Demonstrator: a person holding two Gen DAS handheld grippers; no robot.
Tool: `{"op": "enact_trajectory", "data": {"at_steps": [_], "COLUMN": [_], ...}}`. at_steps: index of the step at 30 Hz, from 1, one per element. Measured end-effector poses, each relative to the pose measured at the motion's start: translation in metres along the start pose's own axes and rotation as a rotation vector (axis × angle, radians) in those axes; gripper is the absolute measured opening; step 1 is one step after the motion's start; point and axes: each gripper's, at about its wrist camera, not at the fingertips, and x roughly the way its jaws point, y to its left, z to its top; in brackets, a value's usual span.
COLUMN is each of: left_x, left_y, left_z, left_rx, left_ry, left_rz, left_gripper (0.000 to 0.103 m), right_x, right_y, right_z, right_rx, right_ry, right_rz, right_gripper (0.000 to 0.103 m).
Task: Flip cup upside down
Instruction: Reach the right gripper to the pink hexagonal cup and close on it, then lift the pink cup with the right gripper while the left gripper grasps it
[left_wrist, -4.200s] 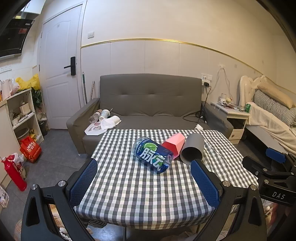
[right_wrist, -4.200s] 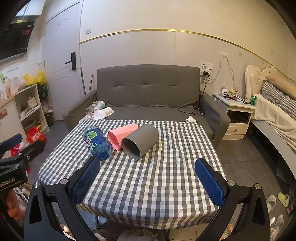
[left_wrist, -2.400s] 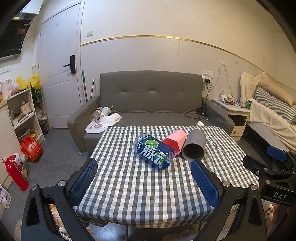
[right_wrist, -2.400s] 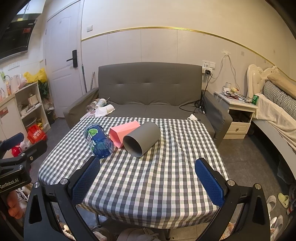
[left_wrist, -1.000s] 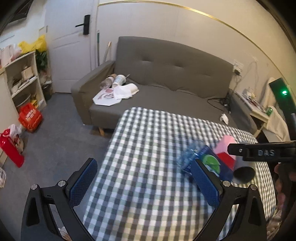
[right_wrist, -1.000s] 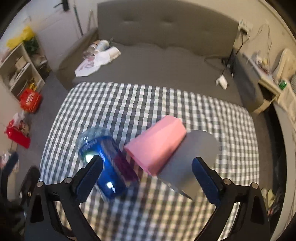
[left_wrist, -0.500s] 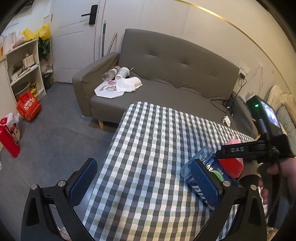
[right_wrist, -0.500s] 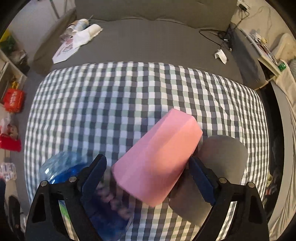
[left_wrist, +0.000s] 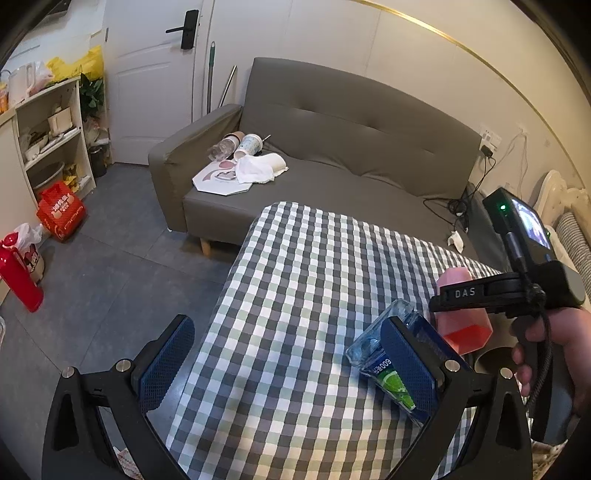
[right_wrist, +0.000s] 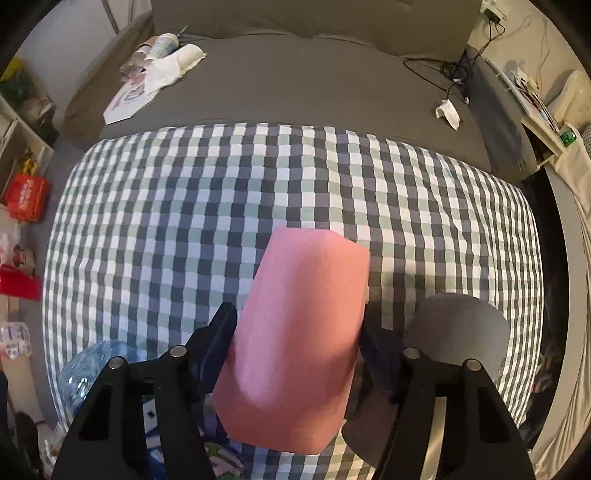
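Pink cup (right_wrist: 299, 339): I find it lying on its side on the checked tablecloth (right_wrist: 258, 192), between the blue-labelled bottle (right_wrist: 88, 373) and the grey cup (right_wrist: 454, 332). Half a second ago it lay slanted across the right wrist view; now it runs nearly straight away from the camera and fills more of the frame.

Right gripper (right_wrist: 297, 328): I see both fingers against the pink cup's flanks, one on each side, clamped on it. Half a second ago the pads stood clear of it with a gap either side. In the left wrist view the gripper's black body marked DAS (left_wrist: 480, 291) crosses in front of the cup (left_wrist: 465, 325), with the person's hand (left_wrist: 554, 354) on the handle.

Left gripper (left_wrist: 291, 365): jaws spread wide, nothing between them. It hangs over the near left part of the table, the right finger (left_wrist: 406, 365) overlapping the bottle (left_wrist: 373, 350) in view only. Its outlook is little changed from half a second ago.

Grey cup: on its side, just beside the pink cup on the right; I cannot tell whether they touch.

Bottle: on its side at the pink cup's left, partly hidden by the right gripper's frame.

Beyond the table: a grey sofa (left_wrist: 332, 140) carrying paper cups and tissue (left_wrist: 255, 166).
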Motion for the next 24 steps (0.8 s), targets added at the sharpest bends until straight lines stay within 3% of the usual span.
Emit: {"op": "enact_trajectory", "data": {"at_steps": [9,15,19,24], "left_x": [-0.014,-0.033,-0.048,-0.072], "left_y": [-0.009,-0.017,-0.024,-0.035], "left_z": [-0.007,-0.017,-0.028,-0.047], "left_rx": [0.017,0.018,0.026,0.056], "left_ry": [-0.038,-0.061,-0.051,-0.050], "left_rz": [0.019,0.020,0.011,-0.011], "left_gripper": [0.103,0.103,0.103,0.103], "right_x": [-0.068,-0.119,-0.120,-0.087], "right_y": [-0.009,-0.031,-0.047,-0.052], "right_z": [-0.022,-0.064,-0.107,-0.159], "right_rx": [-0.023,-0.016,0.002,0.038], "right_ry": [-0.129,-0.187,-0.177,-0.111], "right_rz": [0.072,0.106,0.115,0.165], "right_gripper": [0.062,0.062,0.062,0.062]}}
